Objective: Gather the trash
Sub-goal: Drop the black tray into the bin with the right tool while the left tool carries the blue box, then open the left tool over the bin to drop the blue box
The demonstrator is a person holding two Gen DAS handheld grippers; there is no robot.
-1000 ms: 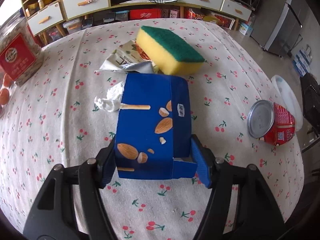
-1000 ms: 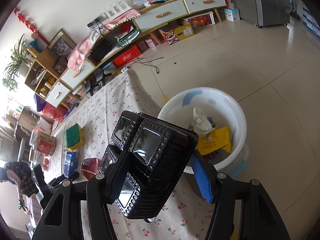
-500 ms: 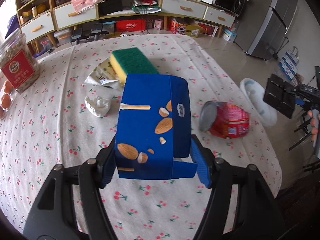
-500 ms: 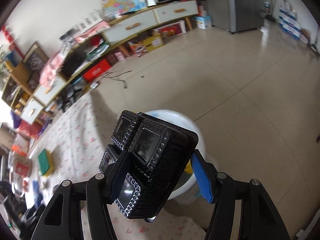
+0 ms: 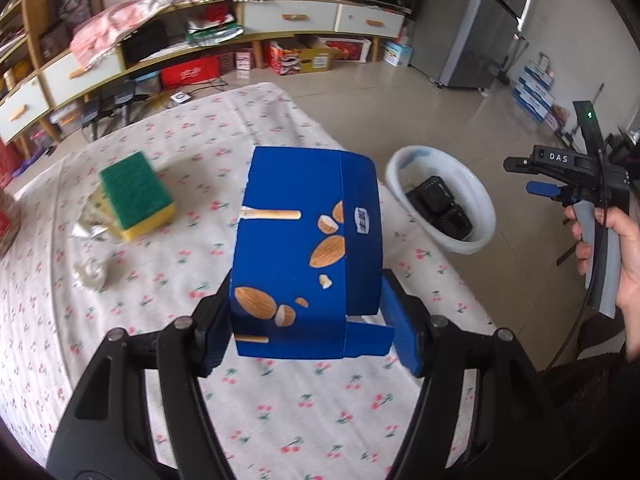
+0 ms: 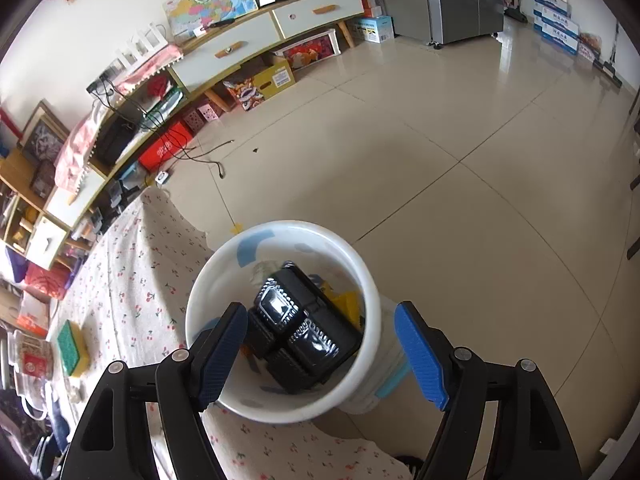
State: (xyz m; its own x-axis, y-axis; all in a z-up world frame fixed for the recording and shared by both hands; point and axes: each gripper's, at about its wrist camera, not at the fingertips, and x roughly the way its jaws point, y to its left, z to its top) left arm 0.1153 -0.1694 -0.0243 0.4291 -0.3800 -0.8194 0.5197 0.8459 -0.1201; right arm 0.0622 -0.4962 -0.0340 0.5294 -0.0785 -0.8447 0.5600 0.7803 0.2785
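The left gripper (image 5: 308,332) is clamped on a blue cardboard snack box printed with almonds (image 5: 306,252), its blue-padded fingers pressing the box's two side walls near the lower end. The box is lifted clear of the round table under a white cloth with a cherry print (image 5: 168,280). The table's rounded edge runs just right of the box. Beyond that edge, on the floor, stands the white plastic bucket (image 5: 476,200), close against the table's side.

The right gripper (image 6: 320,352) hangs directly above the bucket (image 6: 280,232) with its fingers spread wide and nothing between them. The crumpled black plastic tray (image 6: 304,332) lies inside the bucket on top of yellow wrapping (image 6: 348,304). From the left camera the right gripper (image 5: 540,189) appears held in the person's right hand (image 5: 624,256), out past the bucket over the floor.

On the cloth, well to the left of the box, a yellow sponge with a green scouring top (image 5: 136,196) rests on a silvery foil wrapper (image 5: 86,224), and a crumpled white tissue (image 5: 90,272) lies near them. Beige floor tiles (image 6: 480,160) stretch bare around the bucket's far side to the wooden shelving with white drawers (image 5: 280,20).
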